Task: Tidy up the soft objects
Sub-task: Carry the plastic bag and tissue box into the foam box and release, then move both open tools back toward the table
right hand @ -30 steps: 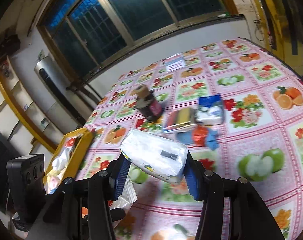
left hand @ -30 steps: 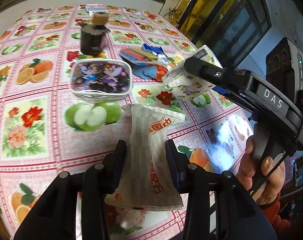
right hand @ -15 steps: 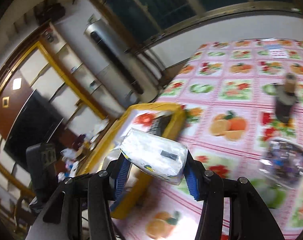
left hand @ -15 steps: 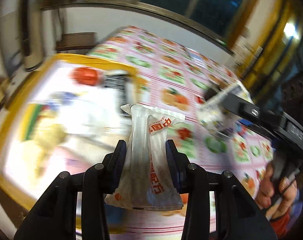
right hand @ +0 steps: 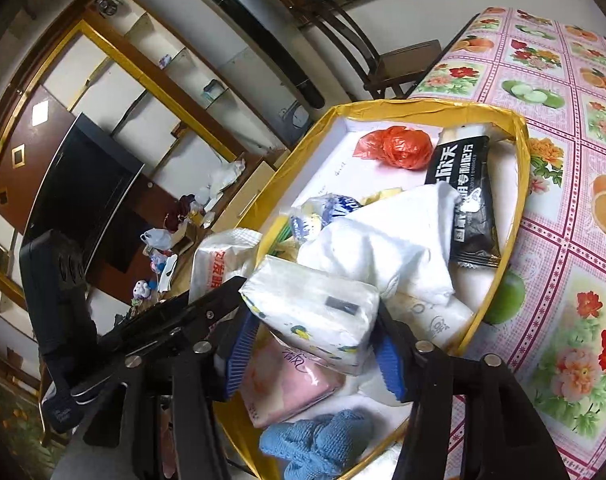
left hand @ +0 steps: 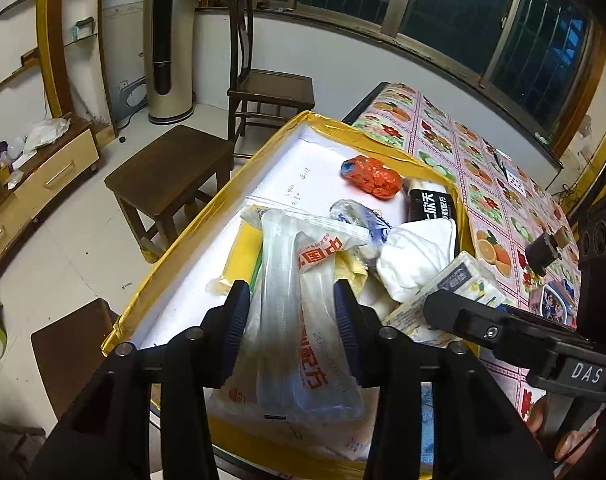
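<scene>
My left camera looks along its fingers, close above the near end of the yellow-rimmed tray (left hand: 387,142), facing 12 o'clock toward the window. My right camera sits close over the same tray (right hand: 517,184), table at 3 o'clock. Both share the tray's contents, and each sees the other gripper.

"DAS" in white on the right gripper's black body (left hand: 587,374), Chinese characters on a black packet (right hand: 465,196), too distorted to read
</scene>
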Tool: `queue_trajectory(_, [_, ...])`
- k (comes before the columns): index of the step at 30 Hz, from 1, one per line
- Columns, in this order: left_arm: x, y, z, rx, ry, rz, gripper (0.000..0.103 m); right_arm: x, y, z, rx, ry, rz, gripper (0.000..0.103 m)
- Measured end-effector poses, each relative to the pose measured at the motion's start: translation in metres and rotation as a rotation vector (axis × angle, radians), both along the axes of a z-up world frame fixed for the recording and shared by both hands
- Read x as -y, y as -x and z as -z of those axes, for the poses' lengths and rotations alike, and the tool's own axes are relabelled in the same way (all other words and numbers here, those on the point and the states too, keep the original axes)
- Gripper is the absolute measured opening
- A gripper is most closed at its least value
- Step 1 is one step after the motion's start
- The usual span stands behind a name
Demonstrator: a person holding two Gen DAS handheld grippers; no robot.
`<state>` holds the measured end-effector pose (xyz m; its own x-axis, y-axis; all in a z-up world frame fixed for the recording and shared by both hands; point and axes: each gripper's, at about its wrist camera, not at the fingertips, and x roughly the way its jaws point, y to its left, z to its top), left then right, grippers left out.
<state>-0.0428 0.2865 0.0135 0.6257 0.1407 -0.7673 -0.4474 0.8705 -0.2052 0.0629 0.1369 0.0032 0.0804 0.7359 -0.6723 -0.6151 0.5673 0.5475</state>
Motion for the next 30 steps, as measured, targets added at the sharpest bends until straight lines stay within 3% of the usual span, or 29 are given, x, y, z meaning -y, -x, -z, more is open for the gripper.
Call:
queue_trajectory(3, [-0.001, -0.001, 0.000, 0.001, -0.005, -0.019, 0.066, 0.012, 0.000, -0.012, 0.060, 0.003, 0.043, 0.065])
queue_trajectory(8, [0.001, 0.004, -0.010, 0.038, -0.026, -0.072, 0.071, 0.053, 0.000, -0.036, 0.125, -0.053, 0.123, 0.071])
queue_trajectory(12, [0.019, 0.003, -0.021, 0.065, -0.045, -0.052, 0.073, 0.100, 0.009, -0.041, 0.146, -0.086, 0.171, 0.076])
queue_trajectory(18, [0.071, -0.012, -0.032, 0.090, -0.057, 0.080, 0.074, 0.170, 0.030, -0.034, 0.191, -0.068, 0.244, 0.077])
queue_trajectory(30, [0.196, -0.061, -0.021, 0.009, -0.062, 0.378, 0.074, 0.350, 0.028, -0.020, 0.197, 0.012, 0.615, 0.079])
